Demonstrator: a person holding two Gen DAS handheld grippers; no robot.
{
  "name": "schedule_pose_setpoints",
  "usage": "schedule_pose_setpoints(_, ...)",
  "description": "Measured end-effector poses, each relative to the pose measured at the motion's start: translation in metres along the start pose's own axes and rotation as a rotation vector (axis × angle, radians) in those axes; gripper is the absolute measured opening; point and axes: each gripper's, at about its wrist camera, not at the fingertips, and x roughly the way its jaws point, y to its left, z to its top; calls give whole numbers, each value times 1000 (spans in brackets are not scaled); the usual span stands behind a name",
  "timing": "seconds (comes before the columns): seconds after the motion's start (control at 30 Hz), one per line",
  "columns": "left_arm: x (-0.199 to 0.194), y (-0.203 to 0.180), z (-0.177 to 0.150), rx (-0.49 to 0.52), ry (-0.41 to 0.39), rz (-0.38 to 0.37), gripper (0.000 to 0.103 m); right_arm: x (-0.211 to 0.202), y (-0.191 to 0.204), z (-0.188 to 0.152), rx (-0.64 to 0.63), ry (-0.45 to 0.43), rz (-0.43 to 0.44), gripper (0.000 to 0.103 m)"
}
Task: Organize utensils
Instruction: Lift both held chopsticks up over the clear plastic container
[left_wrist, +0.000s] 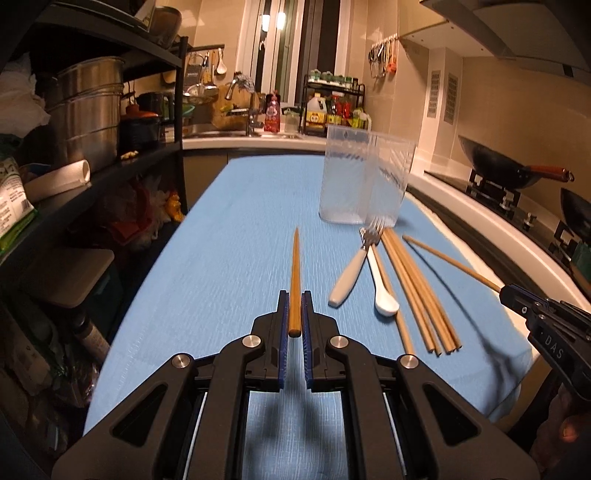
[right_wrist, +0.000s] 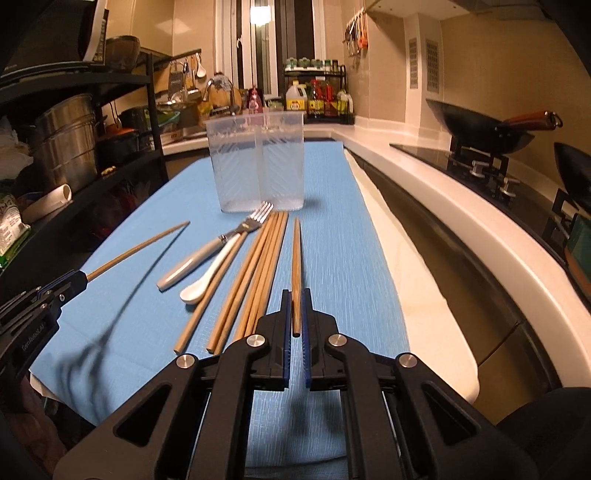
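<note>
You are working in a home kitchen: a wok (right_wrist: 487, 134) sits on the gas hob (right_wrist: 480, 166), a sink tap (left_wrist: 251, 118) and condiment rack (left_wrist: 332, 107) line the counter, steel pots (left_wrist: 86, 110) fill shelving.

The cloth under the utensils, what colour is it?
Light blue cloth, finely textured; clearest in the right wrist view.

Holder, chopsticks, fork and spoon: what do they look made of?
Holder: frosted translucent plastic, the counter shows faintly through it. Chopsticks: probably bamboo or wood, matte tan with faint grain. Fork: shiny metal tines, smooth pale handle, likely plastic or ceramic. Spoon: glossy white, ceramic or plastic; cannot tell which.
</note>
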Motion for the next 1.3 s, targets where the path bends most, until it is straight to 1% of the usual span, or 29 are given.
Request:
schedule_pose_setpoints(0.17,-14,2,15,-6,-48,-12,7,-16,0,14,-22,-57,-2,5)
schedule_pose_setpoints(0.27,-21,2,32,2,-71,-21,7,-28,0,28,-38,-98,-1,5)
schedule_pose_setpoints(0.4,-25,4,61,10,-83,-53,7,-37,-2,48,-49,-123,8,5)
schedule_pose_setpoints(0.5,-25,6,81,24,-90,-59,7,-41,-4,67,-60,-140,19,5)
schedule_pose_setpoints(0.77,-16,0,134,72,-85,-87,7,-40,-9,118,-73,-150,59,5)
schedule_pose_setpoints(0.93,-5,1,159,40,-58,-105,7,-31,-12,144,-61,-135,84,5)
schedule_pose_setpoints(1.13,9,-3,186,39,-8,-105,7,-27,-8,172,-71,-132,101,5)
schedule_pose_setpoints(1.3,18,-10,217,44,19,-120,7,-31,-5,212,-69,-145,125,5)
